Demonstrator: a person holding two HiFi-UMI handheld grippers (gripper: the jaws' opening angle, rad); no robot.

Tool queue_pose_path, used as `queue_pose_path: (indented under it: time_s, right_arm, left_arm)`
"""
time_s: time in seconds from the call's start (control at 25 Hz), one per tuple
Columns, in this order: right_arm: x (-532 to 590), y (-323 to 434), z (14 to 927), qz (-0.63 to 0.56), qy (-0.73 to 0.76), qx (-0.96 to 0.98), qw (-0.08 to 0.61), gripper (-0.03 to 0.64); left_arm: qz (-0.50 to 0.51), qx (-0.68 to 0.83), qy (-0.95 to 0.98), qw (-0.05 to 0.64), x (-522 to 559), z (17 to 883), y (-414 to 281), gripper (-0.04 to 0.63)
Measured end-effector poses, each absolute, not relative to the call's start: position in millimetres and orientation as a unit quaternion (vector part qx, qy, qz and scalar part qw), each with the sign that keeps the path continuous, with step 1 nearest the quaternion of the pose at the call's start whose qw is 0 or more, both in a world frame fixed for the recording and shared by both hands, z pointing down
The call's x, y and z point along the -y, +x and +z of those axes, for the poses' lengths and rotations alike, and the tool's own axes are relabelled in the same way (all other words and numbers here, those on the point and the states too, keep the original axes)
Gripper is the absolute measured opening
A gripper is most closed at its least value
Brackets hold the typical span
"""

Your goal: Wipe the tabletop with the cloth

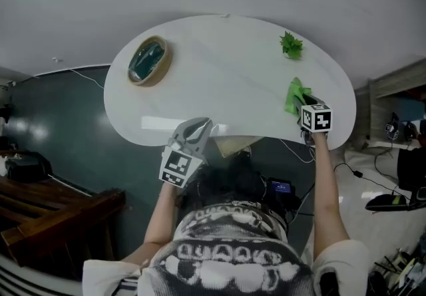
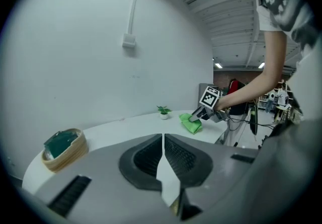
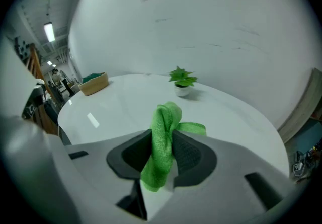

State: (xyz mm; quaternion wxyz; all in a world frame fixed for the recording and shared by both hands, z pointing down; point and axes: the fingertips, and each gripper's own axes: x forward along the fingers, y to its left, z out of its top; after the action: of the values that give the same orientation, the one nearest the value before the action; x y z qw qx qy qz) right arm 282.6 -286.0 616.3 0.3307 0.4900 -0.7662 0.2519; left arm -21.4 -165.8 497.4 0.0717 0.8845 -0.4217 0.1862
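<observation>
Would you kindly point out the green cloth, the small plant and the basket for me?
green cloth (image 3: 162, 140), right gripper view, its bunched middle.
small plant (image 1: 291, 44), head view, its leaves.
basket (image 1: 166, 62), head view, its rim.

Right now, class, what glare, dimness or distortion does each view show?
Head view: a glare strip on the table near its front edge; the room around is dim. Left gripper view: fisheye curves the table edge, corners black. Right gripper view: same fisheye; a small glare patch on the table left of the cloth.
</observation>
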Motion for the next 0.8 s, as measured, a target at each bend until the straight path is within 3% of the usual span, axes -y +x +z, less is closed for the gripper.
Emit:
queue_pose_path:
  time_s: [0.8]
  right_arm:
    - [191.8, -215.5, 614.8, 0.216, 0.245, 0.889, 0.319, 0.121]
  left_arm:
    - [0.181, 0.563, 0.800, 0.102, 53.5, 508.4, -316.6, 0.014]
